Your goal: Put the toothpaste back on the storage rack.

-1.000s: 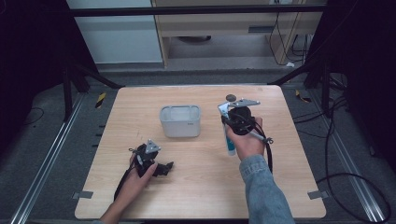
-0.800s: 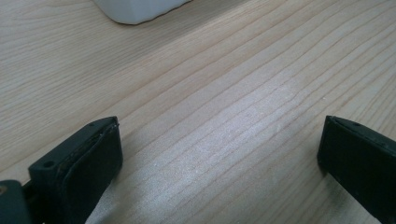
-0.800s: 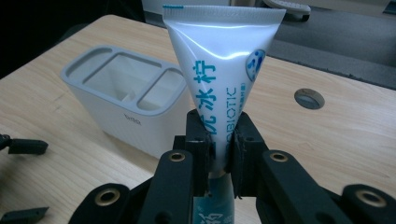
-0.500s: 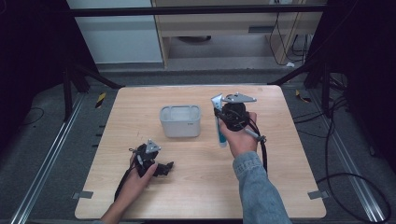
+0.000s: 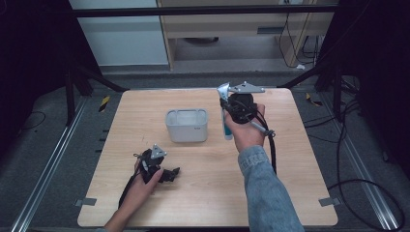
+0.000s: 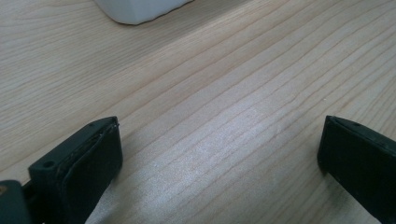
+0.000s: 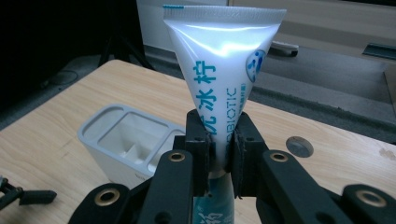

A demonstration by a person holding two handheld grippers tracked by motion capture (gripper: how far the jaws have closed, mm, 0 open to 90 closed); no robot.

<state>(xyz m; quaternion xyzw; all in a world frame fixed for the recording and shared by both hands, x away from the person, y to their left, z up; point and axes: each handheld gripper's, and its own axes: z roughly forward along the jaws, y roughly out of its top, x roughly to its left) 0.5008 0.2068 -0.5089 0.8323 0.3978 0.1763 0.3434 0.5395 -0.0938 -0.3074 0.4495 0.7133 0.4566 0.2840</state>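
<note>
The right gripper [image 7: 219,158] has its fingers [image 7: 198,140] clamped on a white tube [image 7: 223,65] with blue lettering, which stands upright between them, its flat crimped end above the fingers and its lower part below them, lifted off the surface [image 5: 290,164]. A white holder [image 7: 123,142] with open compartments sits on the surface just to the left of these fingers in the right gripper view, apart from the tube. The left gripper [image 6: 219,154] rests low over bare wood with its fingers [image 6: 88,163] spread wide and nothing between them, the holder's corner [image 6: 140,9] well ahead of them.
</note>
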